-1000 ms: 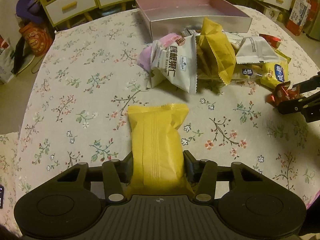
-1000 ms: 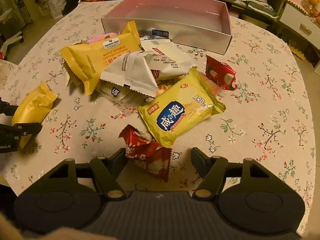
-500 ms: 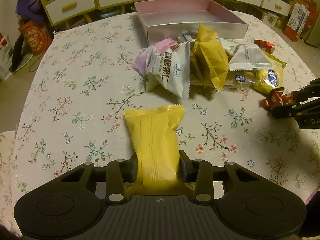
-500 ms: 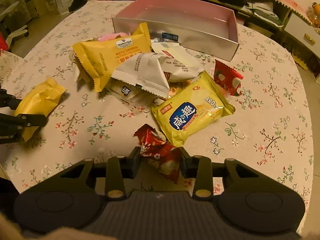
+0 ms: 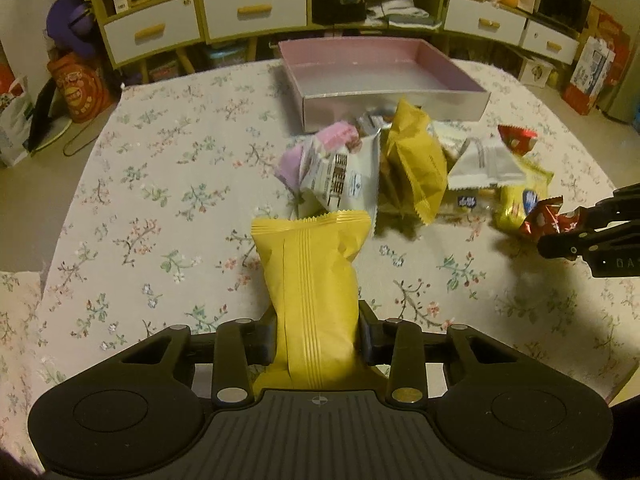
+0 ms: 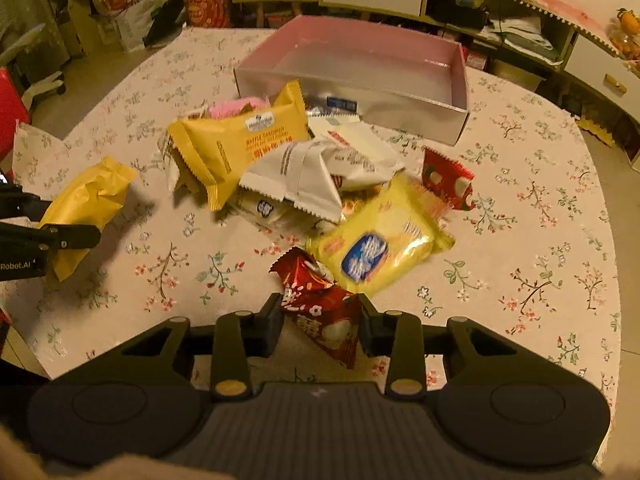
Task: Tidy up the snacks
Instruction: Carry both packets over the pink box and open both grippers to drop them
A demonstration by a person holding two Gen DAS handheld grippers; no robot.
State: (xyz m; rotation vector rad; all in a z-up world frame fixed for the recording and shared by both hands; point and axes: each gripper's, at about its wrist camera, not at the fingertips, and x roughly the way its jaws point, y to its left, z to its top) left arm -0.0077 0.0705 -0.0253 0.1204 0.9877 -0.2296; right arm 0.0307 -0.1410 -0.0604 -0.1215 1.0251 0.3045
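L gripper [image 5: 316,338]: pinching plain yellow snack pack [image 5: 312,280], far end raised off table.
R gripper [image 6: 320,326]: pinching red candy pack [image 6: 320,312], just in front of snack pile.
Pile [image 6: 288,164]: yellow, white, pink packs heaped mid-table, near side of box.
Pink box [image 6: 400,110]: open, at far edge of floral tablecloth [image 6: 540,260].

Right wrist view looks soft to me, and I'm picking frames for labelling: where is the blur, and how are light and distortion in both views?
Right wrist view: motion blur smears the yellow blue-label packet; the pink box stays fairly crisp. Left wrist view: sharper, the yellow pouch shows clear seams. Both views: dim warm light, soft shadows, fisheye bending the table edge.
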